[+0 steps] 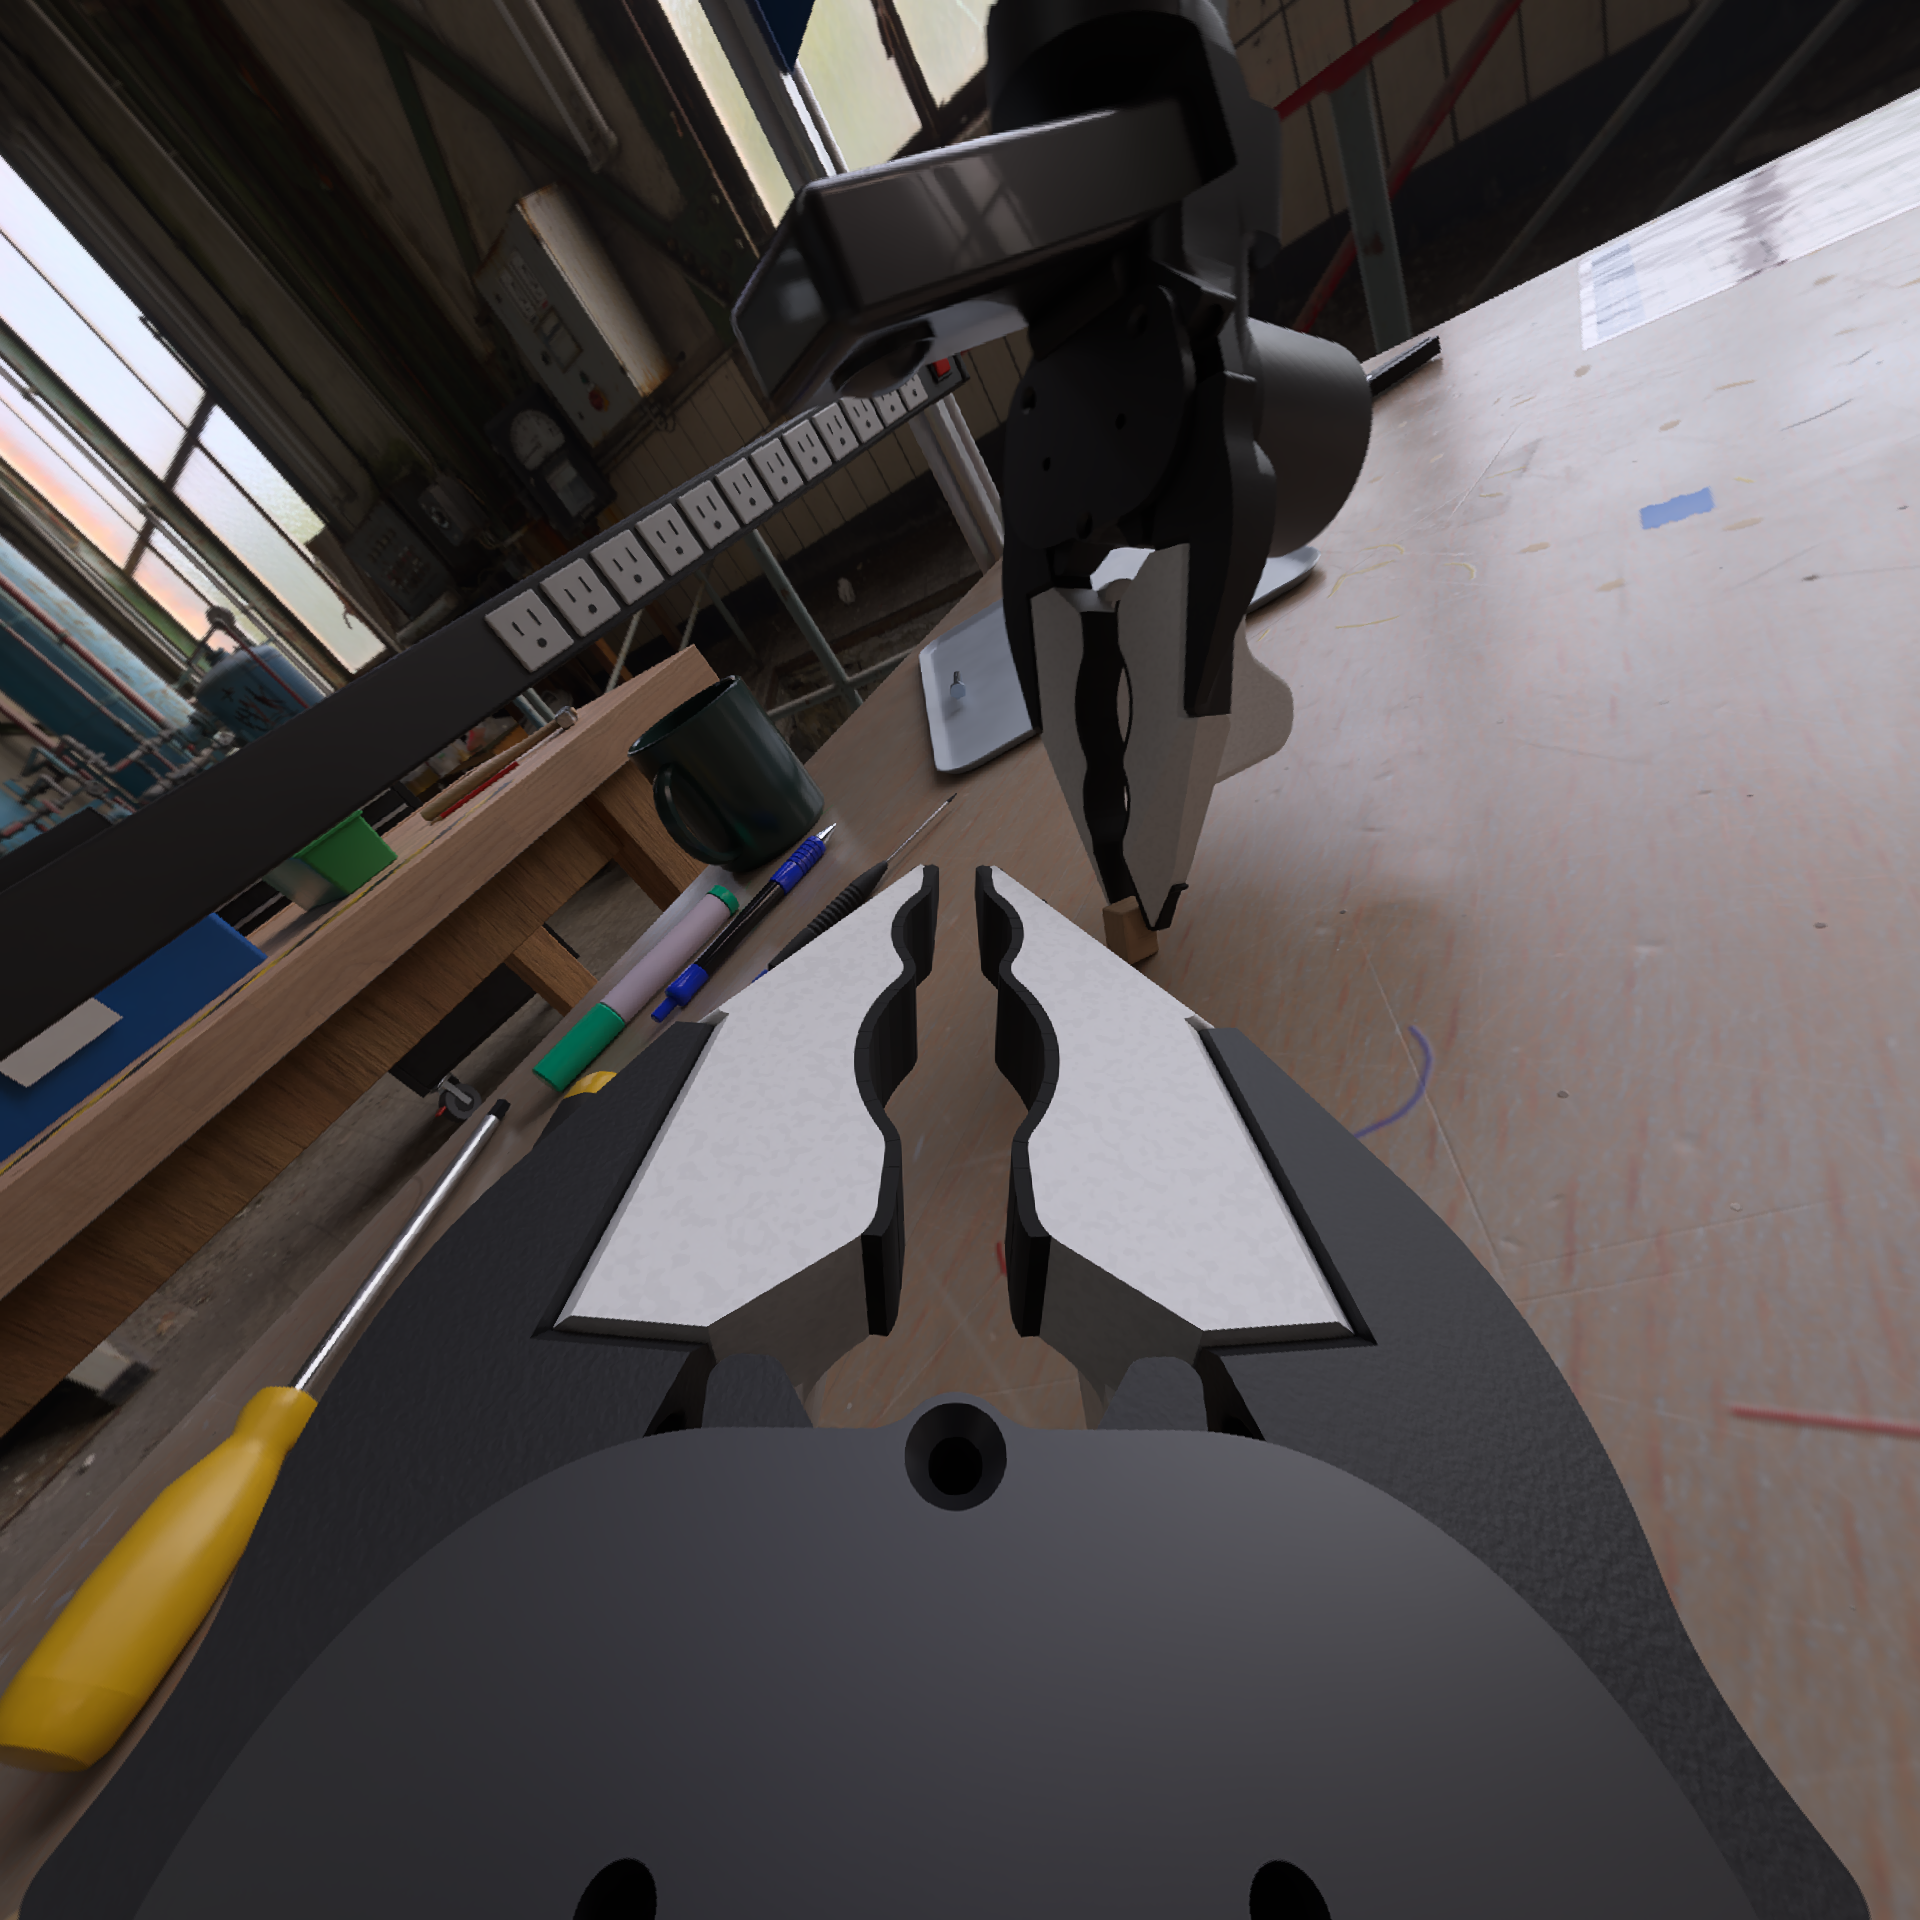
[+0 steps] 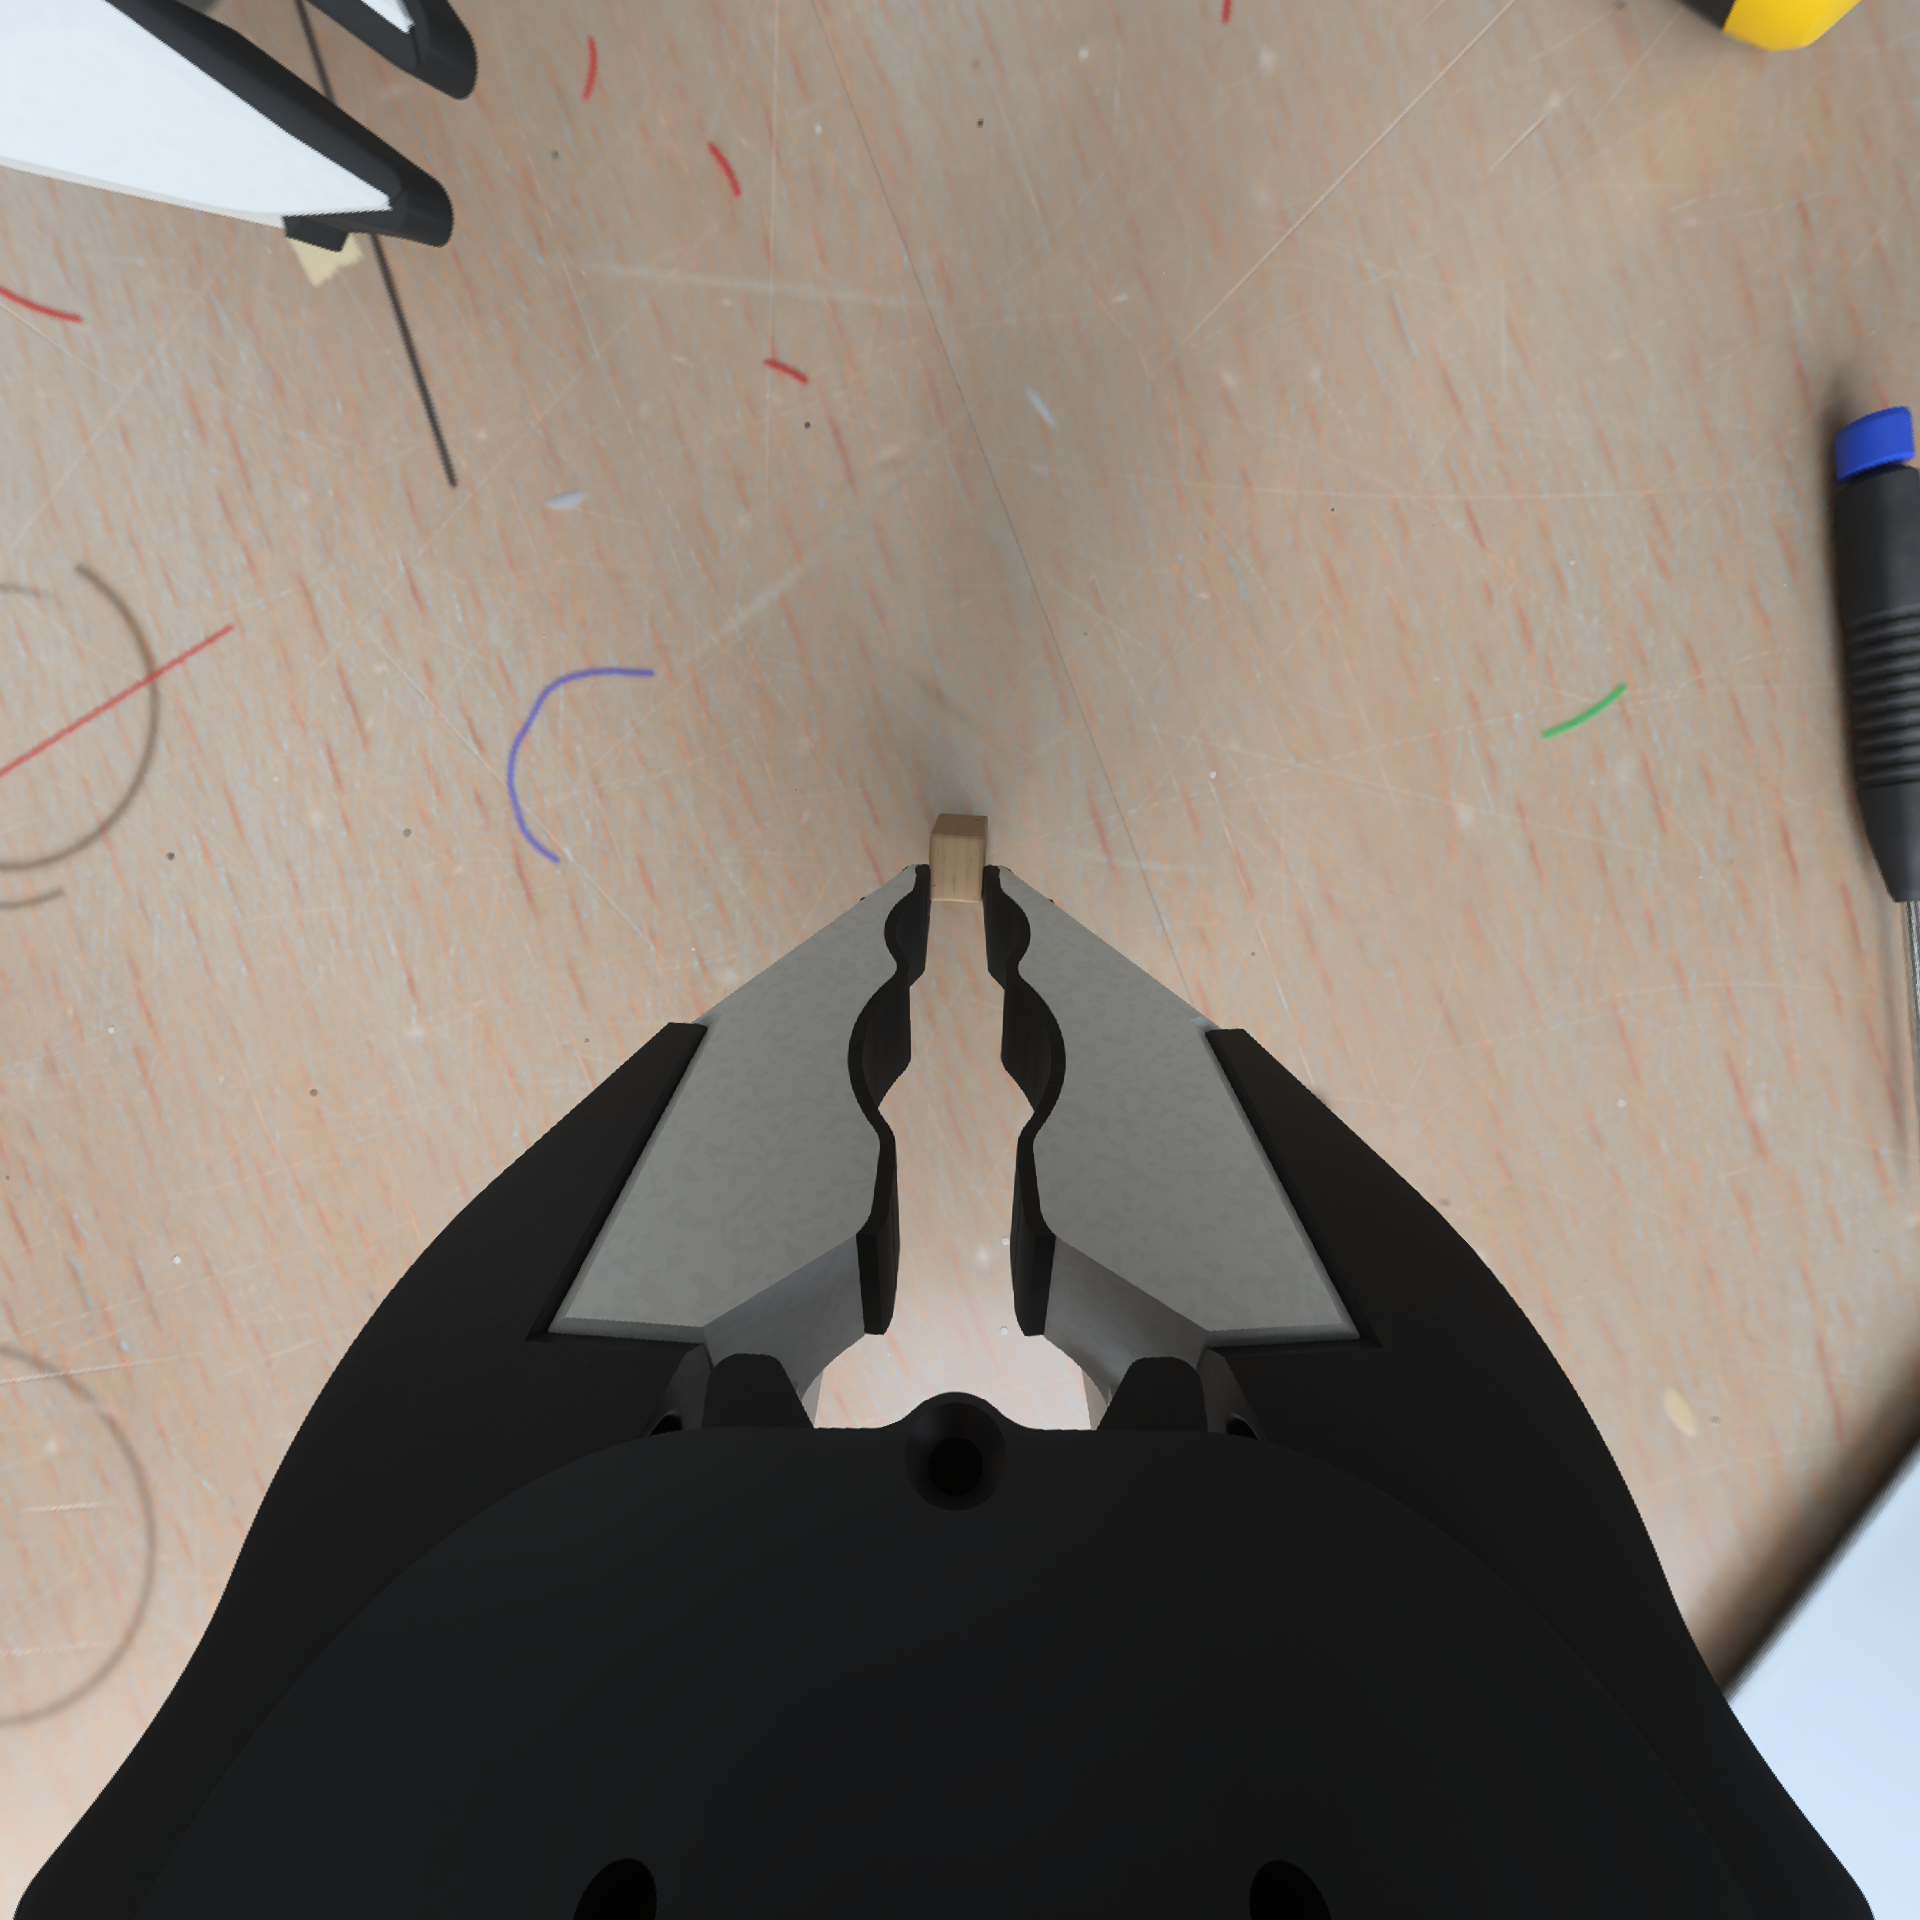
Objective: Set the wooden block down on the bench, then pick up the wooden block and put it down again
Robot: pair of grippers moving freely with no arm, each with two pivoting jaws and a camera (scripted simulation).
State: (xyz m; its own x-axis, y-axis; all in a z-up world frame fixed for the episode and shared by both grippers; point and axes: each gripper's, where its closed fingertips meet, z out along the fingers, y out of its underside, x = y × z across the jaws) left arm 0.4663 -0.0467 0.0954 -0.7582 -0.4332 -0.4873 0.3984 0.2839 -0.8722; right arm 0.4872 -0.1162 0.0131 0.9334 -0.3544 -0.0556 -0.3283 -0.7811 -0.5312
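Note:
The small wooden block [image 2: 958, 852] stands on the scratched wooden bench [image 2: 1351, 520]. My right gripper [image 2: 956, 878] points steeply down, and its two fingertips press the block's lower sides. In the left wrist view the right gripper [image 1: 1143, 920] stands upright ahead with the block [image 1: 1130, 930] at its tips, touching the bench. My left gripper [image 1: 957, 878] hovers low over the bench a short way from the block. It is empty, its jaws a narrow gap apart. It also shows at the top left of the right wrist view [image 2: 447, 145].
A yellow-handled screwdriver [image 1: 156, 1558], a green-capped marker [image 1: 644, 977], a blue pen [image 1: 764, 914] and a dark green mug [image 1: 727, 774] lie left of the left gripper. A white tray [image 1: 977, 696] sits behind the right gripper. A blue-capped black tool [image 2: 1875, 623] lies at the right.

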